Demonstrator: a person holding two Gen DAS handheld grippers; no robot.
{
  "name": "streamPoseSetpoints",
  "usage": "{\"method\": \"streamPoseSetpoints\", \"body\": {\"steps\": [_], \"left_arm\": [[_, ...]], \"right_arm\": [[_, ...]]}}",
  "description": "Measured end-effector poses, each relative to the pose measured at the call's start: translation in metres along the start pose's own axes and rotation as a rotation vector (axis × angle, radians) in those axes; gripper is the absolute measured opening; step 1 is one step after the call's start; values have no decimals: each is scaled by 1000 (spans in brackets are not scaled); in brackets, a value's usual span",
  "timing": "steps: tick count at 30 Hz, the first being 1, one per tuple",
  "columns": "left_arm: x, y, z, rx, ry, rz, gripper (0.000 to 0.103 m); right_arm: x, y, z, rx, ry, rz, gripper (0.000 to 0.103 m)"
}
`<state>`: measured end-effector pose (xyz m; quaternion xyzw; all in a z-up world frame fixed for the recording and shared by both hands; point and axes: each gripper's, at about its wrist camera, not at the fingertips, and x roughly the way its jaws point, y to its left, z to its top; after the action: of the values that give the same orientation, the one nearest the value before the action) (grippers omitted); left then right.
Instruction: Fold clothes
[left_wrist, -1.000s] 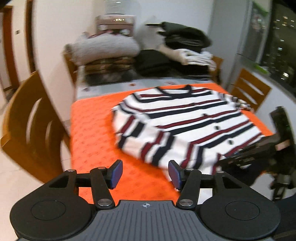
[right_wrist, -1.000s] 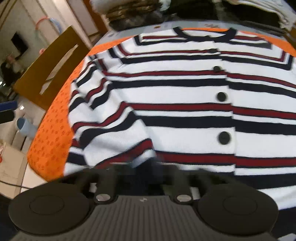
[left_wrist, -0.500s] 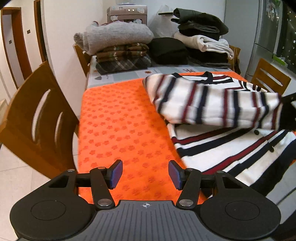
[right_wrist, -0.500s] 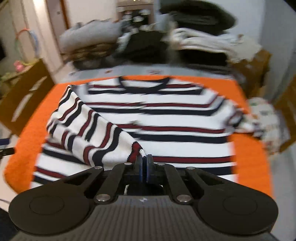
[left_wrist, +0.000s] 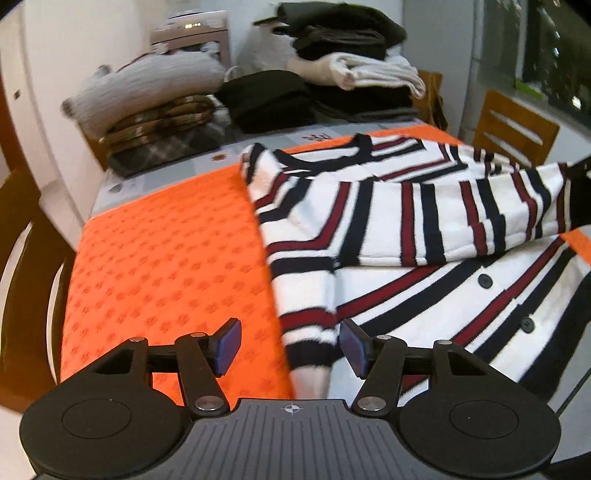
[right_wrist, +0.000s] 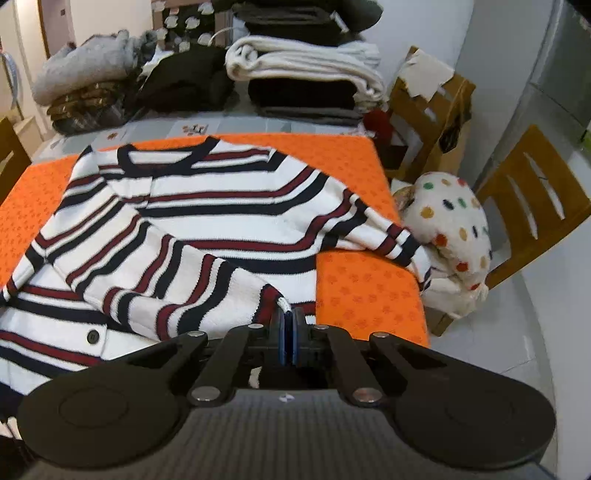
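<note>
The right gripper (right_wrist: 287, 334) is clamped on the cuff of a sleeve (right_wrist: 155, 280), a twist of white knit being pinched between the closed pads. The sleeve is drawn from the cardigan's shoulder across the front of the cardigan (right_wrist: 207, 206), which is laid face up, buttons showing, on an orange mat (right_wrist: 369, 291).

The left gripper (left_wrist: 290, 341) is released: its jaws have just been opening a little, and nothing is pressed by its pads (left_wrist: 229, 341). The cardigan's lower corner at its folded side edge is seen between and beyond them, though whether the cloth is touched cannot be told from the blurred near edge.

The other sleeve (right_wrist: 373, 232) is trailed off the mat's far side toward a spotted bundle (right_wrist: 454, 229) on a chair (right_wrist: 535, 199). Stacks of folded clothes (right_wrist: 303, 70) are kept at the back of the table.

Several faults may be expected from here. Only the cuff's edge is held, so the sleeve may slip out if it is pulled tight. If the sleeve is dragged rather than lifted, the folded side edge may be pulled open, since it is not pinned by the left gripper. The body may also be slid on the mat. The hanging sleeve, by its weight, may draw the shoulder askew.
</note>
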<state>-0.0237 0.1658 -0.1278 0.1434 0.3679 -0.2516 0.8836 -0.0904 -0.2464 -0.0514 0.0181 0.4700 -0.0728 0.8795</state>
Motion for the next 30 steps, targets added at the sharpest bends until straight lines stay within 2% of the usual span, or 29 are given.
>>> {"method": "streamPoseSetpoints", "body": {"steps": [5, 12, 21, 24, 26, 28, 29, 30], "left_arm": [[20, -19, 7, 27, 30, 10, 62], [20, -37, 5, 0, 55, 22, 62], [-3, -55, 11, -160, 47, 125, 62], [-11, -66, 10, -205, 34, 169, 63], [-16, -75, 8, -234, 30, 221, 63], [-21, -85, 3, -271, 35, 279, 63], [-24, -90, 0, -292, 41, 307, 63], [-27, -94, -4, -314, 51, 331, 63]], "right_arm": [[6, -15, 0, 15, 4, 19, 5], [9, -50, 15, 25, -22, 9, 5], [52, -94, 62, -73, -34, -90, 5], [76, -104, 73, -111, -19, -76, 6], [91, -102, 81, -148, -16, -40, 10], [99, -94, 90, -197, -35, 5, 19], [103, -88, 96, -223, -49, 34, 30], [105, -81, 101, -244, -57, 84, 37]]}}
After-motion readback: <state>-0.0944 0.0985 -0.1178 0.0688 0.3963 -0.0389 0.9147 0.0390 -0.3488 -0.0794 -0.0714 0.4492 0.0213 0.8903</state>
